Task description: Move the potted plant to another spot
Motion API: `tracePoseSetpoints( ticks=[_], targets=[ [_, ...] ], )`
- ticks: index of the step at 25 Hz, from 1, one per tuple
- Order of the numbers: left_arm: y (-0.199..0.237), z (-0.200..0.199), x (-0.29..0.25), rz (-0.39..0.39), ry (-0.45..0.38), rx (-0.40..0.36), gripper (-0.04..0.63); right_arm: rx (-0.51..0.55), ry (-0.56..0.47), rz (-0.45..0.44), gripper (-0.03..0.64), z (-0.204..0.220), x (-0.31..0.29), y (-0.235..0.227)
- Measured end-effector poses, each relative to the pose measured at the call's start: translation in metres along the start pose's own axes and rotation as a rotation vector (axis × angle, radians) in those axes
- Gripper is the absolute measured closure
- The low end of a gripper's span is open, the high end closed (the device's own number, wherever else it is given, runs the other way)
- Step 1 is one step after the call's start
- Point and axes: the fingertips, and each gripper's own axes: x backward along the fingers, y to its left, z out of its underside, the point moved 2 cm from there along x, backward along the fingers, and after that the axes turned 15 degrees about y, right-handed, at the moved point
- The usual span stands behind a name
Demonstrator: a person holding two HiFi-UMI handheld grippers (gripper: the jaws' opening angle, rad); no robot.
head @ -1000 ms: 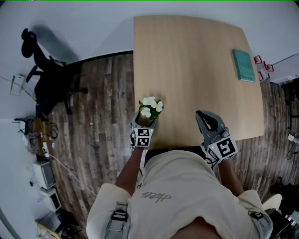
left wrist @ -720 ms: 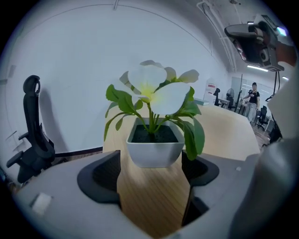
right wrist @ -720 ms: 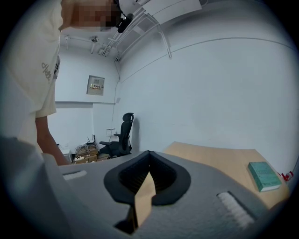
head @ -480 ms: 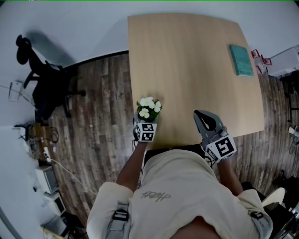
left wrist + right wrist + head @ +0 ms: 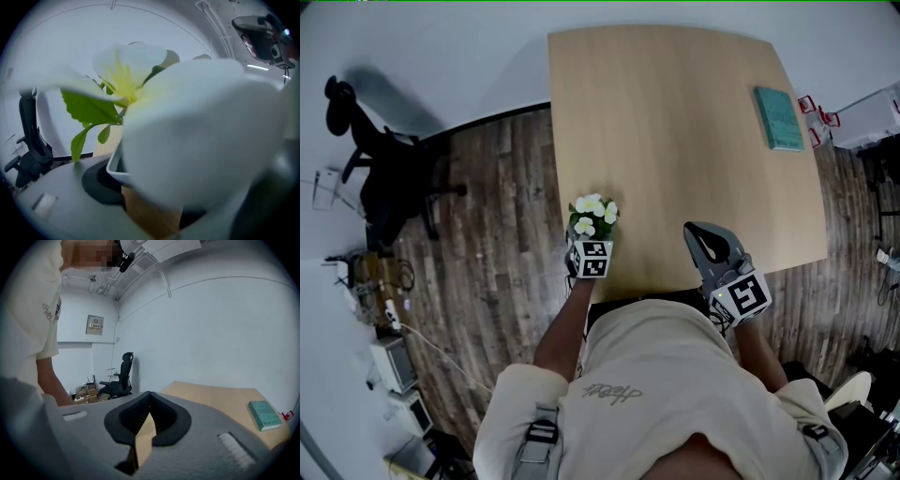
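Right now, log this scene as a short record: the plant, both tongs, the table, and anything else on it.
plant: white-flowered potted plant in a white pot, at the table's near left edge
left tongs: pot between the jaws, which have just been closing; pad contact unclear
right tongs: shut, empty, at the table's near edge
table: light wooden table
other item: teal book, far right side of the table
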Motion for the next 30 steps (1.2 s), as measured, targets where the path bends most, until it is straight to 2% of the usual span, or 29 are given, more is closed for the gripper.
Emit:
tracePoseSetpoints(
  ticks=[9,13,22,26,30],
  targets=[
    [-0.002,0.002,0.004,0.021,-0.008,-0.023,0.238,-0.005,-0.004,-0.005,0.614,-0.002,-0.003,-0.003],
    [0.000,-0.003,0.015,0.014,0.009,-0.009,0.238,0.001,-0.004,-0.008,0.614,-0.001,-0.004,-0.007],
    [0.005,-0.062,0.068,0.020,-0.066,-0.013,0.238,-0.022,-0.039,-0.003,0.615,0.001,-0.008,-0.015],
    [0.002,-0.087,0.098,0.028,-0.098,0.008,0.238,-0.055,-0.067,-0.005,0.614,-0.003,-0.009,-0.025],
    [-0.004,-0.104,0.134,0.067,-0.160,0.047,0.238,-0.056,-0.085,-0.010,0.614,-0.007,-0.012,-0.025]
  ],
)
